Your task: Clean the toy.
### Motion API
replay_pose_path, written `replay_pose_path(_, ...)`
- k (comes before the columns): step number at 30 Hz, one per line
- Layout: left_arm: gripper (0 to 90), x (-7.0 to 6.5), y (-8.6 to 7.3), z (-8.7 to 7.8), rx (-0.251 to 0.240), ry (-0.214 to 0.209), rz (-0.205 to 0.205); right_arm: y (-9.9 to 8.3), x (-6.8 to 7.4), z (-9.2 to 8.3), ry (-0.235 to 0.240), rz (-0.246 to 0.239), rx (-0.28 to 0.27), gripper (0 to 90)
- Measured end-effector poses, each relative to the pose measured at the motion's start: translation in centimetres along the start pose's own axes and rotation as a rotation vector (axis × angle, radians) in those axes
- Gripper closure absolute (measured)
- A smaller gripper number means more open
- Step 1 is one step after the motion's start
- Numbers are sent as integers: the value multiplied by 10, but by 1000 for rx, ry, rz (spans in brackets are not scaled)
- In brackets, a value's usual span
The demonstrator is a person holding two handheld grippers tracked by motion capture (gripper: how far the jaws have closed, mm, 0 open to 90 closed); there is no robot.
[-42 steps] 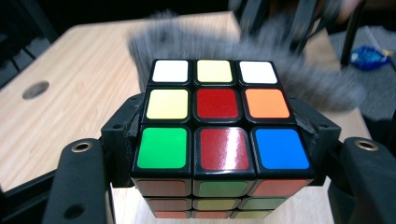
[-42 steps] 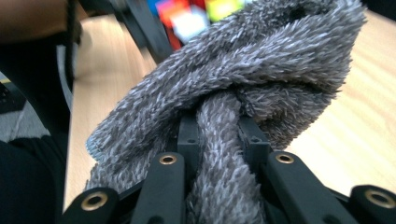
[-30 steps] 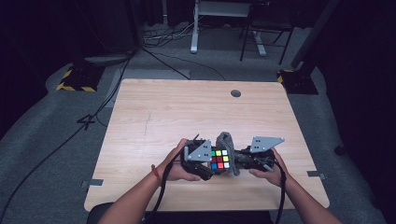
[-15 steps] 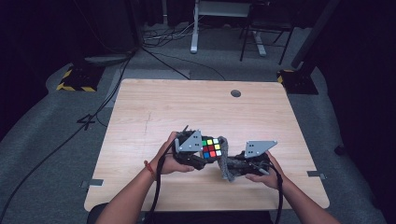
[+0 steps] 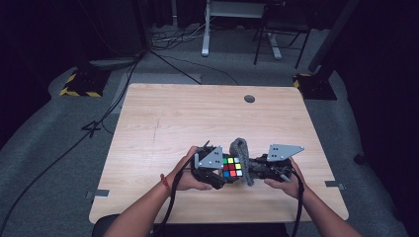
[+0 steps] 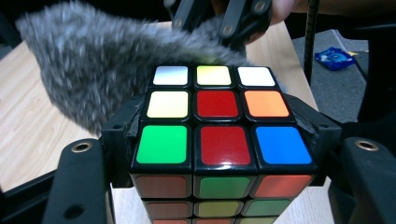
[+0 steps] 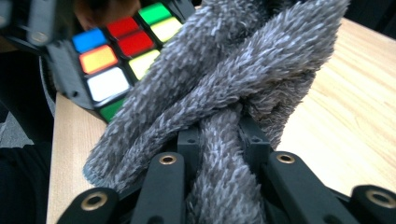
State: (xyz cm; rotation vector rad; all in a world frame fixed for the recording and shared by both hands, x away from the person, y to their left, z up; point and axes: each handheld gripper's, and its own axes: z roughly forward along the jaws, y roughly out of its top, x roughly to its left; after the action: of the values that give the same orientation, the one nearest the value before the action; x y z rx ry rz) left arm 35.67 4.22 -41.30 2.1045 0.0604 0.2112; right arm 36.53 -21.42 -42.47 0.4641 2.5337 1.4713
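Note:
A scrambled Rubik's cube [image 5: 231, 167] is held above the near middle of the table, with my left gripper [image 5: 217, 170] shut on its two sides. In the left gripper view the cube [image 6: 219, 126] shows a mixed top face between the black jaws of the left gripper [image 6: 219, 140]. A grey fluffy cloth [image 5: 241, 158] is pinched in my right gripper [image 5: 252, 170] and rests against the cube's right and far edge. In the right gripper view the cloth [image 7: 224, 93] bunches up out of the shut right gripper [image 7: 222, 140] and covers part of the cube [image 7: 112, 60].
The wooden table [image 5: 197, 118] has a round cable hole [image 5: 249, 98] near its far edge. Black cables trail from both grippers over the near edge. Desk legs and yellow-black floor blocks [image 5: 79, 84] stand beyond the table on the grey floor.
Half a second ago the left gripper held the cube a little farther up the table. It has come back toward the person, and the cloth now stands against the cube's right side.

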Motion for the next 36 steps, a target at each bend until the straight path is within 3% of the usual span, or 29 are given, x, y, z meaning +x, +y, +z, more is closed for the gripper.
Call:
replay_pose_path(6,332,2,5,-3,-16,26,13,-5,4,16,26,-9,72,758)
replay_pose_path(10,333,7,3,-6,-20,54,0,-8,5,19,59,-13,89,757)
replay_pose_path(16,333,14,1,-9,-13,100,-4,-7,4,19,71,-14,83,753)
replay_pose_path(20,333,24,-4,-8,-17,139,-31,-6,-3,10,49,-6,52,753)
replay_pose_path(29,334,37,-16,-10,23,205,-50,-15,-24,4,-8,31,70,746)
replay_pose_path(36,333,44,-26,-15,51,206,-72,-20,-37,-2,-52,56,79,747)
